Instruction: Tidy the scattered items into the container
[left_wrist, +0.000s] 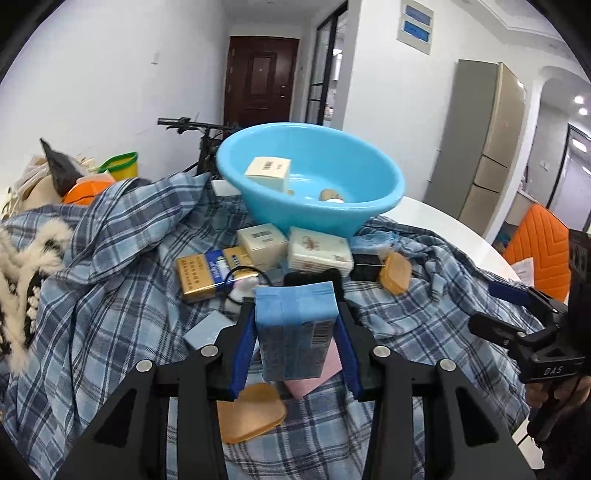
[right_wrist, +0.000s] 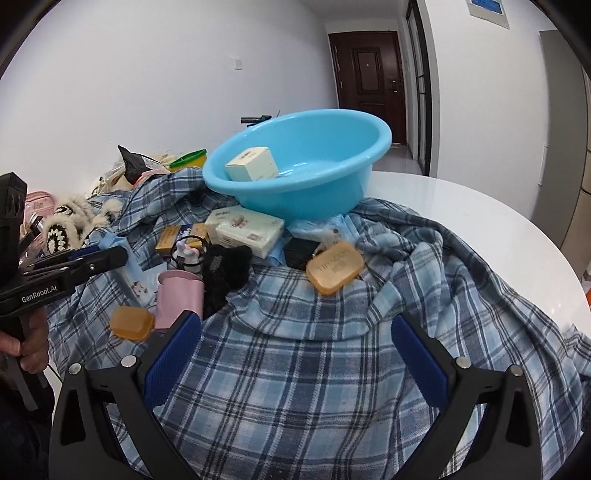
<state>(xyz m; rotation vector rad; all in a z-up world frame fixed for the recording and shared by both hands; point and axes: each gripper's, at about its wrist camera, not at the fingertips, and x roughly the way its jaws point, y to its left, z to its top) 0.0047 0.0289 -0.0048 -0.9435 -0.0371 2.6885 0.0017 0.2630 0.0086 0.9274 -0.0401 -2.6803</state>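
My left gripper (left_wrist: 295, 306) is shut on a blue packet (left_wrist: 295, 332), held upright above the plaid cloth (left_wrist: 110, 295). Beyond it the blue basin (left_wrist: 317, 218) sits tilted on the cloth, with a cream box (left_wrist: 267, 171) and small bits inside. Before the basin lie a white tissue pack (left_wrist: 319, 251), a gold and blue box (left_wrist: 207, 273), another cream box (left_wrist: 262, 243), an orange soap (right_wrist: 334, 267), a second soap (right_wrist: 132, 322), a pink item (right_wrist: 179, 295) and a black fuzzy thing (right_wrist: 225, 273). My right gripper (right_wrist: 295, 354) stands open over bare cloth, nothing between its fingers.
The cloth covers a white round table (right_wrist: 461, 206). A heap of furry items (right_wrist: 66, 221) and bags lies at the left. A hand (right_wrist: 33, 343) grips the left tool's handle. An orange chair (left_wrist: 535, 247) stands to the right; a bicycle leans behind the basin.
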